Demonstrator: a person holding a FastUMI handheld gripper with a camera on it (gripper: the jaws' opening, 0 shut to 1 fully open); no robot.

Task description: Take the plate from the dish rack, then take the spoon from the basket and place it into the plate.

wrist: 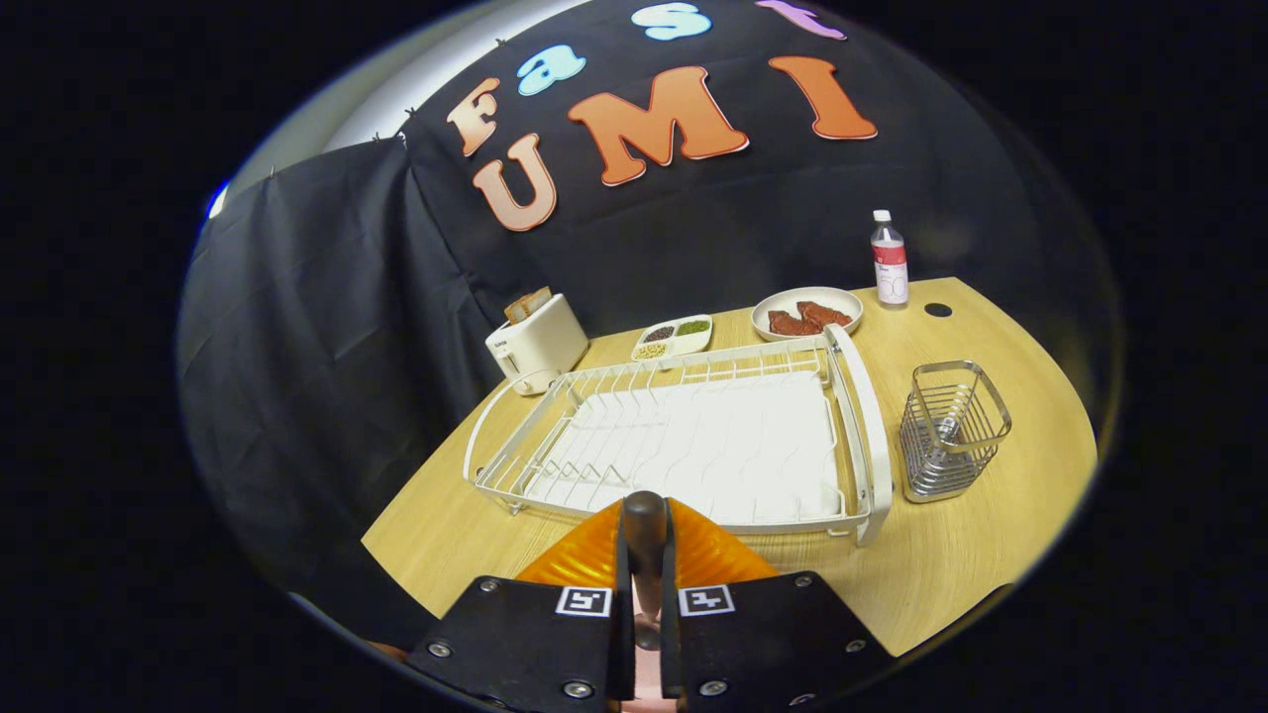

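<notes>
Claw [646, 594] clamped on spoon [644, 540] handle, held over orange plate [584, 560] at the bench's near edge; spoon looks light, stiff, slippery, best gripped mid-handle; basket [953, 426] sits by rack [684, 436].

I could read nothing: the bottle's [889, 259] label and the toaster's [536, 343] small front mark were too small to read.

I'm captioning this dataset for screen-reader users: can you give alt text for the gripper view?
The claw is shut on a dark spoon handle above an orange plate on a wooden table. Beyond lie a white dish rack, a wire basket, a toaster and a bottle.
</notes>
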